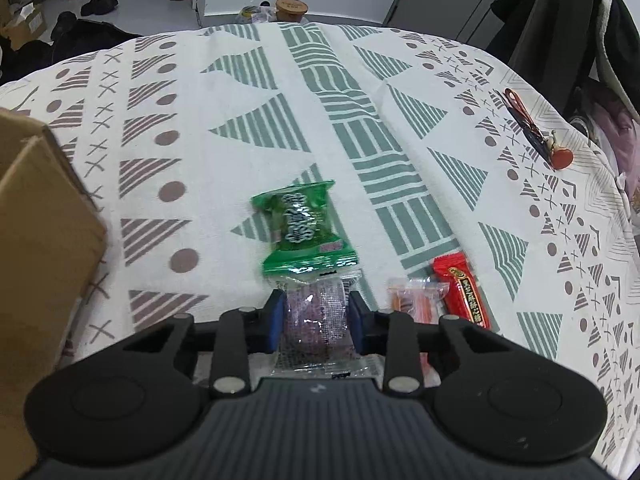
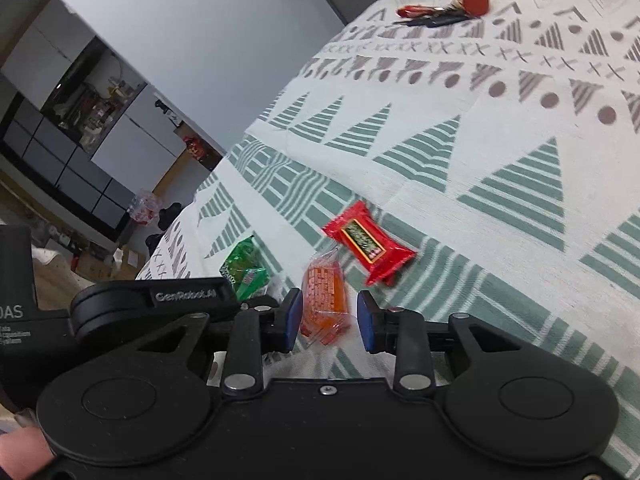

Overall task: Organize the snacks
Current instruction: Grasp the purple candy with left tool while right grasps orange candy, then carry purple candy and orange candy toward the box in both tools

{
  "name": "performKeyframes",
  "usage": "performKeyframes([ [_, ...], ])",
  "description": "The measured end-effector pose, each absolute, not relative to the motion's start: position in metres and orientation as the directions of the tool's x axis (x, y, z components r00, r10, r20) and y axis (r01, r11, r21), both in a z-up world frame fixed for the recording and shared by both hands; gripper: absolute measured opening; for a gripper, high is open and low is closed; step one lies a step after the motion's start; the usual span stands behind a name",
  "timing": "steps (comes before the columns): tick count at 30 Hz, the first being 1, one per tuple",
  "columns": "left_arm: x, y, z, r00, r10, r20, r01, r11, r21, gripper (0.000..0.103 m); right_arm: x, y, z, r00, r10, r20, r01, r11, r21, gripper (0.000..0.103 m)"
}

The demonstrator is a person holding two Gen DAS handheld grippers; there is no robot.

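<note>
Left gripper (image 1: 316, 312): its two blue-padded fingers (image 1: 275, 320) are closed on a purple snack in a clear wrapper (image 1: 316, 316), which fills the gap between them and touches both pads. Directly ahead of the fingertips, touching the held wrapper's far edge, lies a green snack packet (image 1: 304, 228). To the right of the fingers lies an orange snack in a clear wrapper (image 1: 418, 300), and just beyond it a red snack packet (image 1: 464, 292). Far left of the gripper stands a brown cardboard box (image 1: 36, 248). All rest on a patterned tablecloth (image 1: 240, 100). Far ahead and to the right lies a bunch of keys with a red tag (image 1: 536, 132).

Right gripper (image 2: 329, 316): fingers (image 2: 291, 316) spread apart, straddling the orange snack (image 2: 324, 300); the left pad is close to the wrapper, while a visible gap separates the right pad from it. Whether it touches either pad cannot be told. Ahead and to the right lies the red packet (image 2: 368, 248); to the left, the green packet (image 2: 244, 270), partly behind the left gripper's black body (image 2: 160, 300). The keys (image 2: 444, 10) lie far ahead on the tablecloth (image 2: 520, 160).
</note>
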State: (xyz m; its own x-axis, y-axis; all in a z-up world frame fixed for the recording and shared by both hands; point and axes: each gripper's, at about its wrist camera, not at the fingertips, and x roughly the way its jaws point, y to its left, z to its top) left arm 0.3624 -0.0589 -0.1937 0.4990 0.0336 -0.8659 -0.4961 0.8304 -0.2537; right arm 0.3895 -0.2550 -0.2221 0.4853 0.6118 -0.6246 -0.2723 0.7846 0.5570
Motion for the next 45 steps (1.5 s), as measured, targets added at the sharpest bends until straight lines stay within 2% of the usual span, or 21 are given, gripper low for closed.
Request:
performKeyframes([
  [2,0.357,-0.055,-0.191,0.497,0.031,-0.867,-0.500,0.827,-0.257,0.031,0.390,-0.250,-0.220,0.496,0.606,-0.622,-0.290,0.790,0.540,0.033],
  [4,0.353,-0.053,-0.189,0.497,0.032,-0.867,-0.496,0.830,-0.254,0.031,0.389,-0.246,-0.218,0.504,0.603,-0.618,-0.308,0.794,0.524,0.038],
  [6,0.347,-0.050,-0.186,0.496,0.034,-0.868,-0.497,0.831,-0.251,0.031,0.387,-0.242,-0.217,0.515,0.598,-0.615,-0.323,0.799,0.507,0.050],
  [13,0.330,-0.037,-0.179,0.496,0.040,-0.867,-0.514,0.819,-0.256,0.031,0.396,-0.218,-0.223,0.522,0.546,-0.656,-0.353,0.838,0.416,0.052],
  [15,0.325,-0.033,-0.178,0.495,0.045,-0.868,-0.520,0.815,-0.254,0.031,0.396,-0.212,-0.222,0.518,0.530,-0.671,-0.368,0.847,0.384,0.046],
  [16,0.323,-0.031,-0.177,0.494,0.048,-0.868,-0.522,0.815,-0.252,0.031,0.393,-0.211,-0.221,0.512,0.529,-0.677,-0.379,0.846,0.374,0.034],
  [19,0.317,-0.026,-0.176,0.492,0.051,-0.869,-0.525,0.813,-0.250,0.031,0.388,-0.212,-0.222,0.483,0.542,-0.688,-0.385,0.837,0.390,0.029],
  [34,0.279,-0.018,-0.153,0.508,0.019,-0.861,-0.510,0.812,-0.283,0.031,0.346,-0.216,-0.210,0.459,0.540,-0.706,-0.354,0.839,0.412,0.023],
  [45,0.250,-0.020,-0.126,0.524,0.013,-0.852,-0.475,0.835,-0.279,0.031,0.310,-0.226,-0.181,0.481,0.543,-0.688,-0.361,0.838,0.409,0.023],
])
